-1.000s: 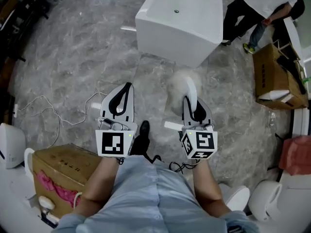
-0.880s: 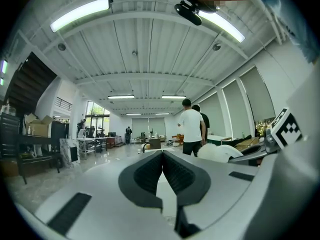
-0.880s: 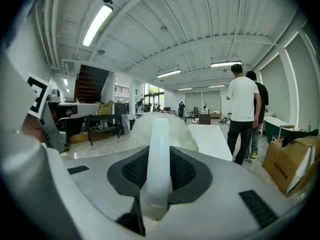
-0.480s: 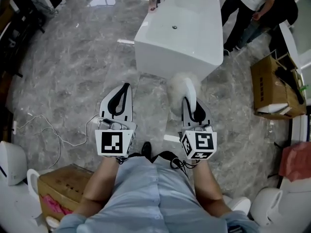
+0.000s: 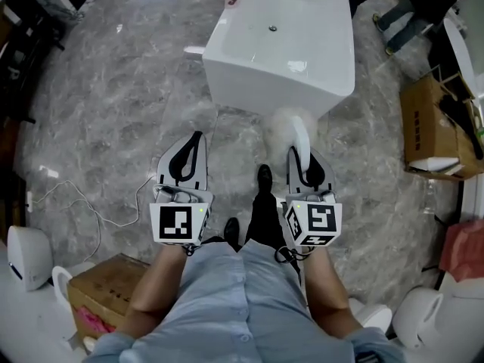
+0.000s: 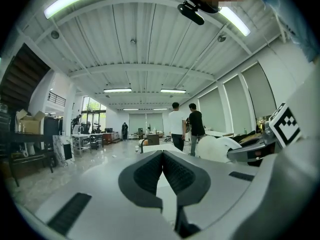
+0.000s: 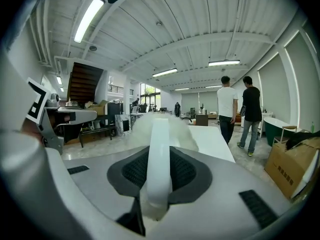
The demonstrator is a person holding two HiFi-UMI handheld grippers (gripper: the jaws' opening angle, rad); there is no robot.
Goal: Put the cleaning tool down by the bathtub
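My right gripper is shut on the white handle of the cleaning tool, a brush with a fluffy white head that sticks out ahead of the jaws. In the right gripper view the handle runs up between the dark pads to the fluffy head. The white bathtub stands straight ahead, its near end just beyond the brush head. My left gripper is level with the right one, its jaws closed together with nothing between them.
Grey marble floor lies all around. Cardboard boxes stand at the right and lower left. A white cable trails on the floor at left. White toilets sit at both lower corners. Two people stand beyond the tub.
The person has stepped forward: the bathtub has come closer and now lies straight ahead. A foot has swung forward between the grippers. Both grippers keep their pose.
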